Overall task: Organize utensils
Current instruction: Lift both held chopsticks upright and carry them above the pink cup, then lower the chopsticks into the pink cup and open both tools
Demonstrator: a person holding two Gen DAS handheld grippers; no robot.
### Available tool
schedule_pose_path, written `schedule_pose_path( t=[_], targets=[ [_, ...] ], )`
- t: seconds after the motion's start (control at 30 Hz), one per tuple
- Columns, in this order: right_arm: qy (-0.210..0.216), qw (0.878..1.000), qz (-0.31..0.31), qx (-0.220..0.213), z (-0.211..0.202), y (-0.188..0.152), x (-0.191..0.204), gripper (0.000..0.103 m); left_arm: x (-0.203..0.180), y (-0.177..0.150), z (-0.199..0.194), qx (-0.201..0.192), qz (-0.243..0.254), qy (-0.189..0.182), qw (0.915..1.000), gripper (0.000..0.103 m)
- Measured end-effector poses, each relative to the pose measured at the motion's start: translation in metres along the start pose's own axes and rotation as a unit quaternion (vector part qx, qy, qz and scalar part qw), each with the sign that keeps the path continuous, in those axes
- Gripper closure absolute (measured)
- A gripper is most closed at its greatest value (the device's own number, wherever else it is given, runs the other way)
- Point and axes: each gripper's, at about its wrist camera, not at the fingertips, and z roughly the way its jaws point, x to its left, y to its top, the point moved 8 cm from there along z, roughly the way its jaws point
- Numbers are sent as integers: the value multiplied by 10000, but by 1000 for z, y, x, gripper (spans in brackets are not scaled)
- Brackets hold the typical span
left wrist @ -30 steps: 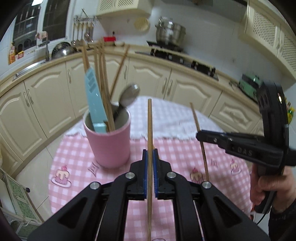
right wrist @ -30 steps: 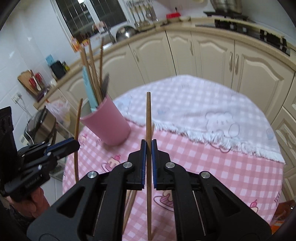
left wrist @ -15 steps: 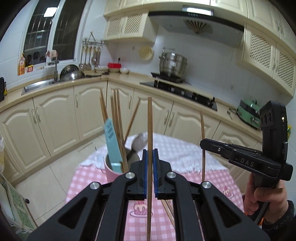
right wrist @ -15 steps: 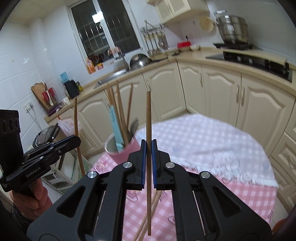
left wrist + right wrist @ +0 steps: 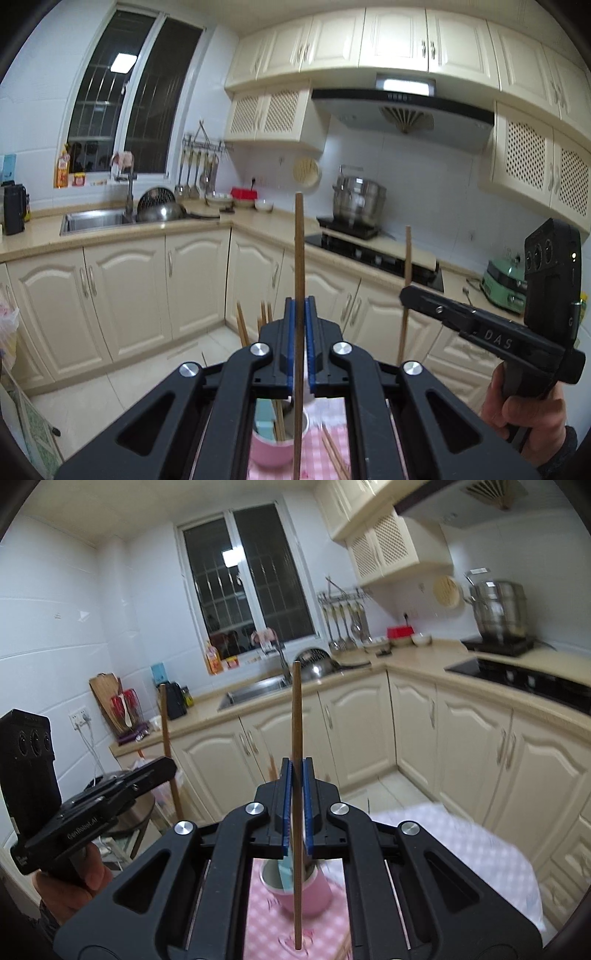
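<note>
My left gripper (image 5: 300, 306) is shut on a wooden chopstick (image 5: 299, 251) held upright. My right gripper (image 5: 296, 766) is shut on another wooden chopstick (image 5: 296, 716), also upright. Both are raised above the pink utensil cup (image 5: 277, 448), which stands on the pink checked tablecloth (image 5: 325, 458) and holds several chopsticks and a light blue utensil. The cup also shows under the jaws in the right wrist view (image 5: 306, 893). The right gripper (image 5: 406, 295) with its chopstick shows at the right of the left wrist view; the left gripper (image 5: 168, 766) shows at the left of the right wrist view.
Loose chopsticks (image 5: 334, 454) lie on the cloth beside the cup. Cream kitchen cabinets (image 5: 129, 291), a sink (image 5: 96, 219) and a stove with a steel pot (image 5: 358, 201) ring the round table. A white cloth (image 5: 461, 845) covers the table's far part.
Both grippers have risen and tilted up with their chopsticks. The cup has dropped from mid-frame to the bottom of both views, under the jaws.
</note>
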Motion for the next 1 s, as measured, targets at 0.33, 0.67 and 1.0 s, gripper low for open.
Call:
schedule_pose_path(
  t=[0.33, 0.67, 1.0],
  targets=[
    [76, 9996, -245, -135, 47, 22, 19, 97, 7, 36, 23, -295, -62, 0, 9995, 98],
    [84, 9994, -334, 40, 84, 13, 17, 97, 23, 22, 58, -207, -243, 91, 9994, 98],
    [53, 9990, -379, 232, 109, -6, 10, 97, 28, -9, 85, 31, -327, 117, 9994, 98]
  ],
)
